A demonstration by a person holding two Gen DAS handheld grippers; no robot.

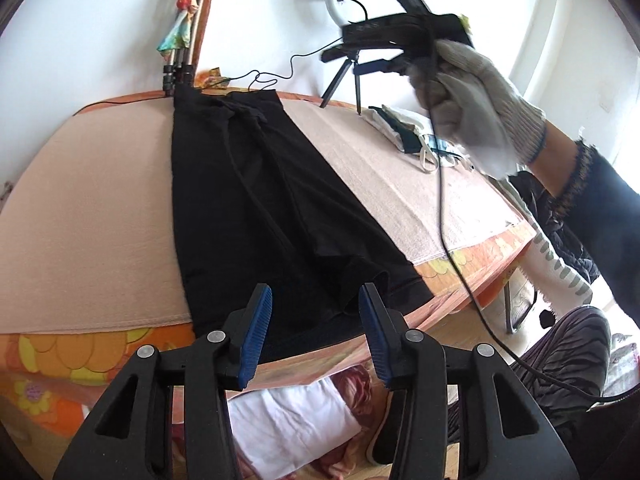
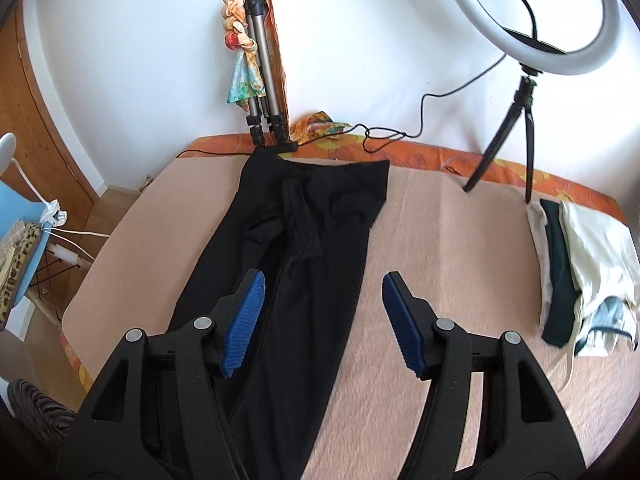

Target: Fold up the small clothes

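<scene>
A black garment (image 1: 256,200), folded lengthwise into a long strip, lies flat on the pink table cover (image 1: 92,208) and runs from the near edge to the far edge. My left gripper (image 1: 316,300) is open and empty just above the garment's near end at the table edge. My right gripper (image 2: 324,284) is open and empty above the middle of the same garment (image 2: 304,264). In the left wrist view the right gripper (image 1: 332,54) is held high at the upper right by a gloved hand (image 1: 472,96).
A pile of folded clothes (image 2: 580,264) lies at the right side of the table, also seen in the left wrist view (image 1: 416,132). A ring light on a small tripod (image 2: 528,92) and a folded tripod with cloth (image 2: 256,80) stand at the far edge. A black cable (image 1: 444,208) hangs from the right gripper.
</scene>
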